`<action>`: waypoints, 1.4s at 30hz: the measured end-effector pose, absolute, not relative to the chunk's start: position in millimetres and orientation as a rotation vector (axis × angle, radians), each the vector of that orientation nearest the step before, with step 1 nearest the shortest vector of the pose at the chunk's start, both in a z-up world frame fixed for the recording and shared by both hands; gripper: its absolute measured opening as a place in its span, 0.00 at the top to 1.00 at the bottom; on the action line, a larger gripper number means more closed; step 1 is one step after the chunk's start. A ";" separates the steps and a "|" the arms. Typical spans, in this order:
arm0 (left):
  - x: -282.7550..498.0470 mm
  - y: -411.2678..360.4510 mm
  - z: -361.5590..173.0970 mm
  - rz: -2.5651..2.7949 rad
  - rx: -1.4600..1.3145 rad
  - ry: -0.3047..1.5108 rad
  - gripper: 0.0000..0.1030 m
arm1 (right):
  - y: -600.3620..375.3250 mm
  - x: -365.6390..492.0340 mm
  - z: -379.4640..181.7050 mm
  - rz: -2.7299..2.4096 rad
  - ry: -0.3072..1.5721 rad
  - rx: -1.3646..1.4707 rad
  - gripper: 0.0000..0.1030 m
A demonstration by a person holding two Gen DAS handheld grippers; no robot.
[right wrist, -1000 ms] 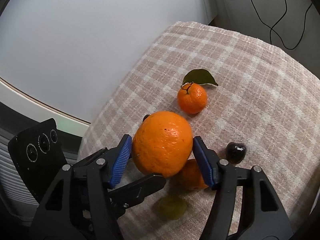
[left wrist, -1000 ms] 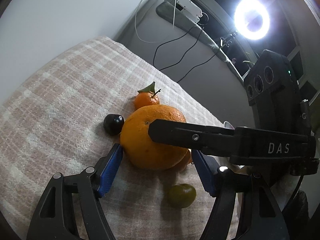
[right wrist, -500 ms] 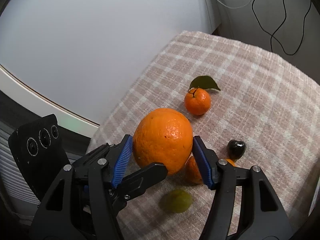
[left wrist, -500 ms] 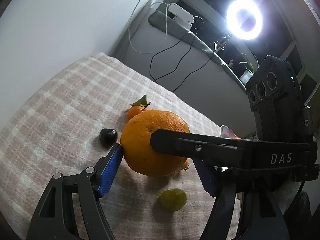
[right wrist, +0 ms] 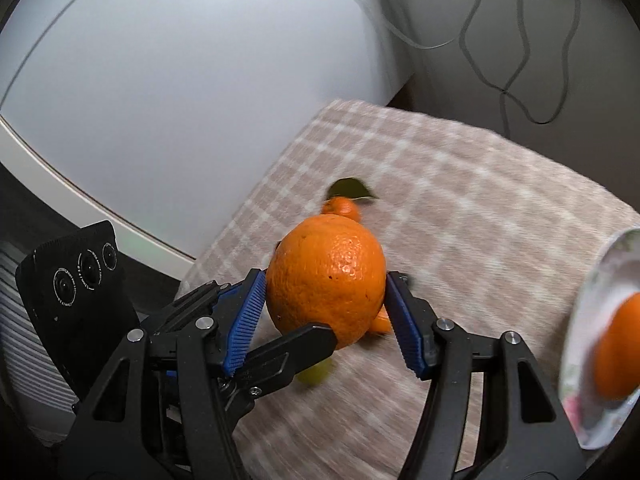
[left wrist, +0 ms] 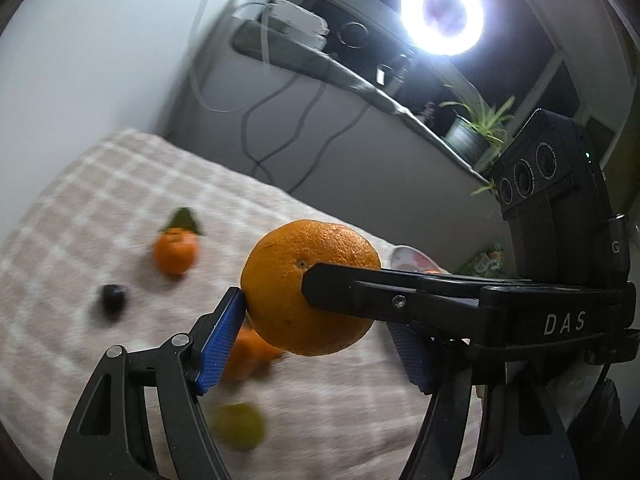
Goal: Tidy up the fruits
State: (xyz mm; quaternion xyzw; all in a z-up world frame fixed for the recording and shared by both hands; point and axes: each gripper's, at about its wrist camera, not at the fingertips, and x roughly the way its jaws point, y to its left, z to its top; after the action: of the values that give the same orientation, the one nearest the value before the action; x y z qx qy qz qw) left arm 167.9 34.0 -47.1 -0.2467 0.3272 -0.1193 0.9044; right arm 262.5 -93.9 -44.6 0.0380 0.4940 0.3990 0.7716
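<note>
A large orange (right wrist: 326,280) is gripped between the blue pads of my right gripper (right wrist: 324,312) and held above the checked cloth. It also shows in the left wrist view (left wrist: 308,286), where the right gripper's black finger (left wrist: 400,296) crosses it. My left gripper (left wrist: 316,344) is open around the same orange, its left pad (left wrist: 220,340) close to the peel. On the cloth lie a leafy mandarin (left wrist: 176,250), a dark fruit (left wrist: 112,300), a small orange (left wrist: 248,354) and a green fruit (left wrist: 240,426).
A plate (right wrist: 592,340) with an orange fruit (right wrist: 618,348) on it stands at the right of the checked cloth (right wrist: 460,208); its rim shows in the left wrist view (left wrist: 408,258). A white wall, cables, a ring light (left wrist: 442,14) and a potted plant (left wrist: 476,132) lie behind.
Both grippers have risen with the large orange, away from the cloth. The fruits on the cloth now look smaller and lower, and the plate has come into the right wrist view.
</note>
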 end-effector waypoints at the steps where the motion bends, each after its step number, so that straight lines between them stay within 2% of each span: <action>1: 170.8 28.9 -46.7 -0.255 -0.507 0.678 0.32 | -102.2 264.1 -43.9 0.854 1.068 0.088 0.38; 11: 208.7 -39.2 -49.7 -0.363 -0.479 0.725 0.32 | -190.5 286.2 -53.0 0.745 1.082 0.176 0.38; 20: 224.8 -73.3 -55.4 -0.404 -0.464 0.763 0.32 | -229.1 292.6 -58.7 0.692 1.105 0.201 0.38; 42: 251.1 -105.6 -54.6 -0.459 -0.425 0.770 0.30 | -244.0 305.6 -53.0 0.573 1.097 0.075 0.38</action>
State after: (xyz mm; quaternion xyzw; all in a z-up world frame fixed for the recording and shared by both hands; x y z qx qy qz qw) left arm 251.1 -105.6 -54.6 -0.2041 0.3695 -0.2204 0.8793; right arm 305.6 -244.0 -53.0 0.0354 0.5141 0.2685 0.8139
